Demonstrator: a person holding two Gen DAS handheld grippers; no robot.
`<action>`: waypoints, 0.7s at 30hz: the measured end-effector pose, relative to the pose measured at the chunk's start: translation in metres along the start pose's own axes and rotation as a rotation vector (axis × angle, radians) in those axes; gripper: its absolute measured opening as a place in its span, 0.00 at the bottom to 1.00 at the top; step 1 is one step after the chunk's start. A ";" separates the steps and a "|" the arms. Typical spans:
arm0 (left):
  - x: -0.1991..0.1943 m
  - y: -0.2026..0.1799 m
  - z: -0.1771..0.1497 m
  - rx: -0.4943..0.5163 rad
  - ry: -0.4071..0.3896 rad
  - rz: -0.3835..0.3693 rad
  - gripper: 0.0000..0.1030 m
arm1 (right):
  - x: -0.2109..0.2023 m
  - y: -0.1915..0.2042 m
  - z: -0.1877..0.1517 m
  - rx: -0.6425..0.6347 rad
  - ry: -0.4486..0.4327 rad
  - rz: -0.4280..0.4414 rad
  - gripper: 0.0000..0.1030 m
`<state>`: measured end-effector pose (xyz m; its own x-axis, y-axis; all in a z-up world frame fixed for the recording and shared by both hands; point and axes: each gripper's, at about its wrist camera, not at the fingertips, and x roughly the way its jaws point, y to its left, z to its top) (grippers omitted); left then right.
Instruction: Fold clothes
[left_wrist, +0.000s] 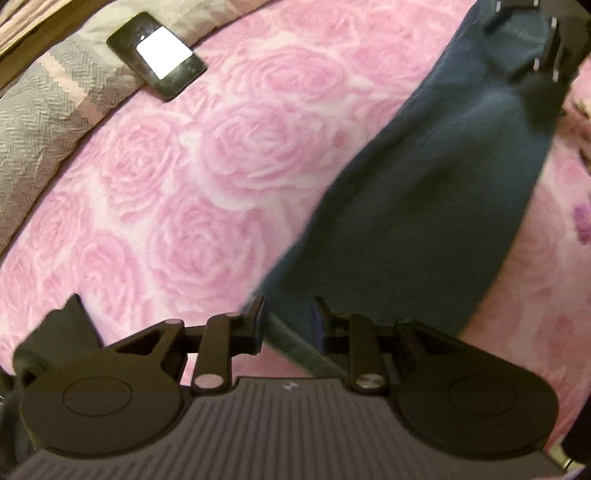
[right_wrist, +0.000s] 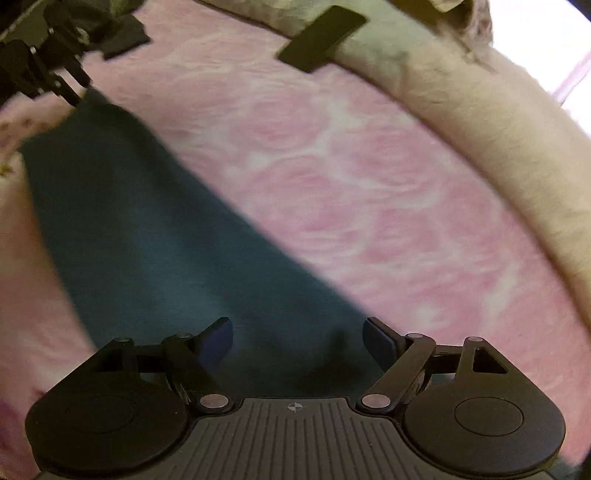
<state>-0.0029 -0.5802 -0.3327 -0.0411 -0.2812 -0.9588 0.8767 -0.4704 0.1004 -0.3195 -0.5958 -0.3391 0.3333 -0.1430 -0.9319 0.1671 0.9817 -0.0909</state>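
Left tool (left_wrist: 288, 321): lit phone (left_wrist: 157, 55) screen

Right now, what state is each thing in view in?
Dark blue garment: spread as a long strip on the bed, not held.
Left claw: slightly open, garment edge between the pads, not pinched.
Right claw: wide open above the garment's end.
Phone: face up, screen lit.
Pink rose blanket: lying flat.

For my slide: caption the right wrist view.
Right gripper, jaws open, above dark teal garment on rose-patterned pink blanket.
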 end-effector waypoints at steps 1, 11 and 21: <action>0.003 -0.006 -0.003 0.004 0.004 -0.008 0.21 | 0.001 0.011 0.000 0.023 -0.004 0.024 0.79; 0.024 -0.015 -0.038 0.061 0.026 0.032 0.24 | 0.021 0.062 -0.014 0.162 0.030 0.007 0.79; 0.012 -0.041 -0.060 0.049 -0.038 -0.035 0.24 | 0.020 0.118 -0.007 0.273 -0.050 0.054 0.79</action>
<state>-0.0105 -0.5141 -0.3643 -0.0908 -0.2950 -0.9512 0.8499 -0.5207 0.0804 -0.2998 -0.4821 -0.3704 0.3929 -0.1042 -0.9137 0.3897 0.9188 0.0628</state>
